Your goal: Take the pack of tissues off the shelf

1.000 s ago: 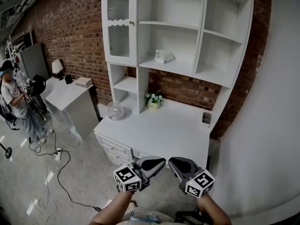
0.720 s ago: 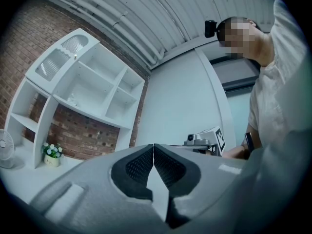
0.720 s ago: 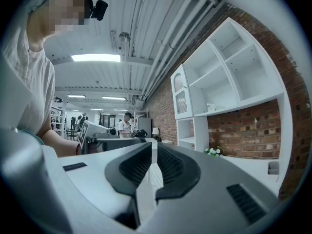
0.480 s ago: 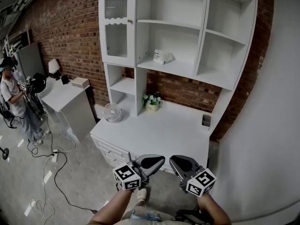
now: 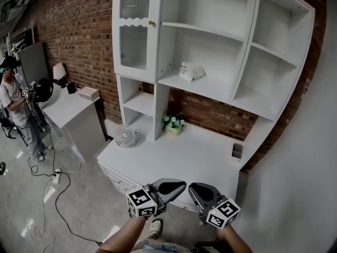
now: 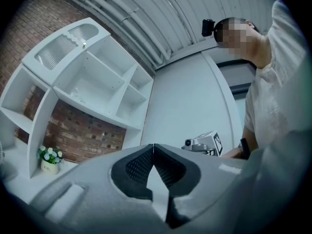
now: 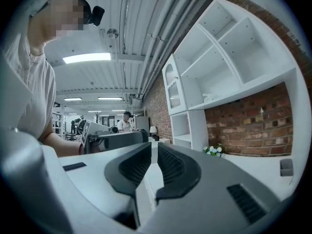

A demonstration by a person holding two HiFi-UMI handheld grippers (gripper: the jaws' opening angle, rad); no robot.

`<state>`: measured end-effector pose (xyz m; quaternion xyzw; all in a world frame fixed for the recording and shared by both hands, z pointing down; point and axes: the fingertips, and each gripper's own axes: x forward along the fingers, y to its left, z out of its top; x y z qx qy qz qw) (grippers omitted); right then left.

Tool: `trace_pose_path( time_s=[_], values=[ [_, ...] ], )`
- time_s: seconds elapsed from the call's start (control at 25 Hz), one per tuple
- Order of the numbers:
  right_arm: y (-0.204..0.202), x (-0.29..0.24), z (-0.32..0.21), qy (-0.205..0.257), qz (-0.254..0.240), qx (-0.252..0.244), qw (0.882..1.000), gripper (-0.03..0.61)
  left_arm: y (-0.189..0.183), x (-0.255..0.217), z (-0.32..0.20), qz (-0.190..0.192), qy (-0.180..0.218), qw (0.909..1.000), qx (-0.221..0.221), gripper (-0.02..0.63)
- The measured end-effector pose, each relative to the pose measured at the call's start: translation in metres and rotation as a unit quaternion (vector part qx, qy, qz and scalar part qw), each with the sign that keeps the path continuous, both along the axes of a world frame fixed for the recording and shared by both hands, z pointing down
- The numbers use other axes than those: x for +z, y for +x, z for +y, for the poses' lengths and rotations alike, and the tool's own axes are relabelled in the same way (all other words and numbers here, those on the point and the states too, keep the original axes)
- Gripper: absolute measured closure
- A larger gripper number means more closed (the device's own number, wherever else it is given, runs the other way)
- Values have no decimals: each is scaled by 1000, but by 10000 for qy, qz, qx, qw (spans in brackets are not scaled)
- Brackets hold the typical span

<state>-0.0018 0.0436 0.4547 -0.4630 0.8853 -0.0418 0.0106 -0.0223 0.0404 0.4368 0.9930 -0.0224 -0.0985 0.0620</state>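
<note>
The pack of tissues [image 5: 188, 70], white and soft-looking, lies on the middle shelf of the tall white shelf unit [image 5: 210, 88], well above the desk. Both grippers are held low in front of the desk's near edge, far below the pack. My left gripper [image 5: 178, 184] is shut, its pads meeting at the tip [image 6: 153, 146] with nothing between them. My right gripper [image 5: 194, 188] sits just beside it, jaws together but for a thin slit [image 7: 153, 145], also holding nothing. Each gripper shows at the side of the other's view.
On the white desk top [image 5: 184, 159] stand a flower pot [image 5: 174, 124], a small fan [image 5: 125, 138] and a small grey holder [image 5: 237, 151]. A side table [image 5: 66, 104] and a person [image 5: 13, 107] are at left. Cables [image 5: 52, 191] trail on the floor. A white wall rises at right.
The desk and shelf unit have come closer and larger in the head view. Both grippers have moved forward toward the desk edge, side by side, still shut.
</note>
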Motion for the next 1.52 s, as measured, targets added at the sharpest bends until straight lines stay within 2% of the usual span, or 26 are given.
trace_pose_path(
  time_s=[0.36, 0.84, 1.36, 1.52],
  values=[
    [10, 6, -79, -86, -33, -61, 9999, 541, 16, 7, -79, -50, -131, 9999, 34, 603],
    [22, -3, -163, -1, 90, -16, 10000, 537, 35, -2, -163, -46, -53, 9997, 218, 603],
    [35, -12, -204, 3, 122, 196, 9997, 534, 46, -13, -202, 93, 32, 9988, 486, 603],
    [38, -11, -208, 9, 144, 85, 9999, 534, 50, -14, -204, 110, 55, 9988, 463, 603]
  ],
)
